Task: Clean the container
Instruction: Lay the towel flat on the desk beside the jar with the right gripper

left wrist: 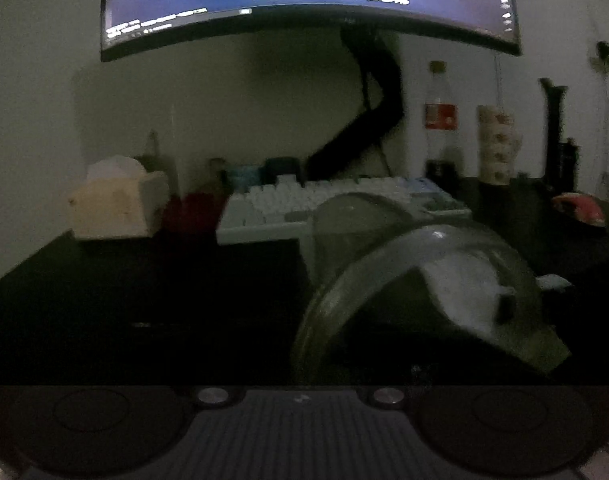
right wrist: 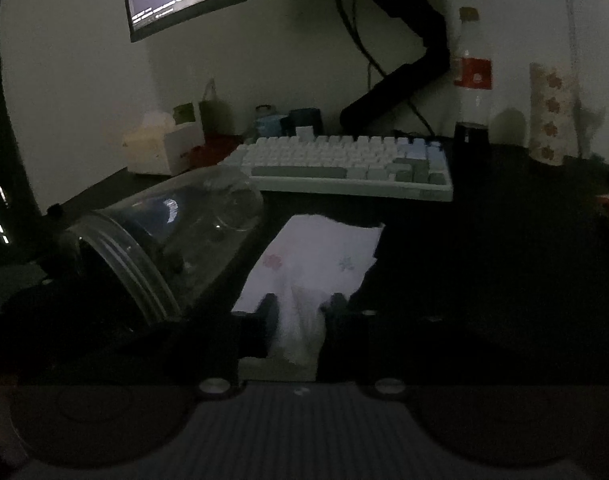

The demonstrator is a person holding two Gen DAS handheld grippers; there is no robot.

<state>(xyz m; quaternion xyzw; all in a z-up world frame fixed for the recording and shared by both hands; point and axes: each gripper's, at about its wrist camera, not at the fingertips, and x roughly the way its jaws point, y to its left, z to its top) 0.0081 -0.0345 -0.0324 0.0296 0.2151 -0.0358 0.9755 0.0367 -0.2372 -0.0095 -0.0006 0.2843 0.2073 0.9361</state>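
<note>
A clear plastic container [left wrist: 368, 264] is tilted on its side above the dark desk, its ribbed open rim toward the camera. In the right wrist view the container [right wrist: 172, 248] lies at lower left, seemingly held near its rim by the left gripper, whose fingers are lost in the dark. My right gripper [right wrist: 302, 304] is shut on a white paper towel [right wrist: 316, 256] with small flower prints. In the left wrist view the towel [left wrist: 468, 292] and a right finger [left wrist: 504, 306] show through the container's wall, at its mouth.
A white keyboard [right wrist: 344, 160] lies behind the container. A tissue box [right wrist: 156, 152], a cola bottle [right wrist: 472, 76], a patterned paper roll [right wrist: 552, 112] and small jars stand along the wall. A monitor [left wrist: 304, 0] on a black arm hangs above.
</note>
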